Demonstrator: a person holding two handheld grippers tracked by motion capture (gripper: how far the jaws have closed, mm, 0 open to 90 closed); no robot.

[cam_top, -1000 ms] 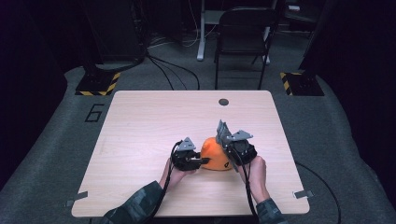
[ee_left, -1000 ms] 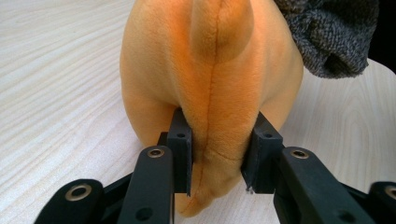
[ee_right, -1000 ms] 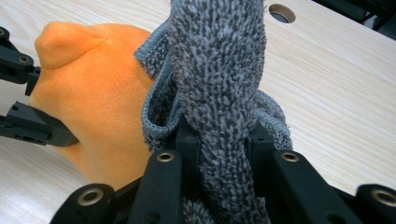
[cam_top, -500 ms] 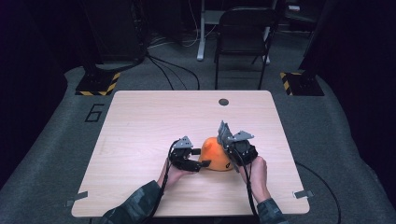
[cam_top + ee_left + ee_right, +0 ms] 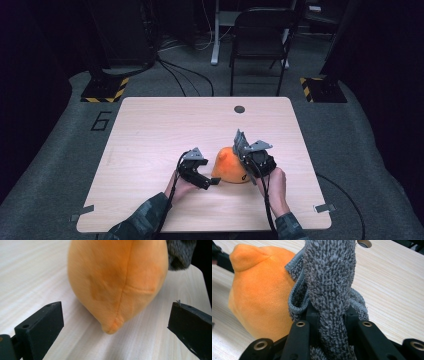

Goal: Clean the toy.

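- Since the earlier high view, the left gripper (image 5: 212, 181) is drawn slightly back from the orange plush toy (image 5: 230, 165) and its jaws have just been opening; the toy is seen at the table's (image 5: 150, 130) near middle, broad bare wood left and beyond, right gripper (image 5: 245, 167) at its right side.
- Left gripper view: jaws are spread, released, nothing pinched; the toy's tapered seamed end points between them.
- Right gripper view: a grey cloth (image 5: 329, 285) is clenched, upright, touching the toy.
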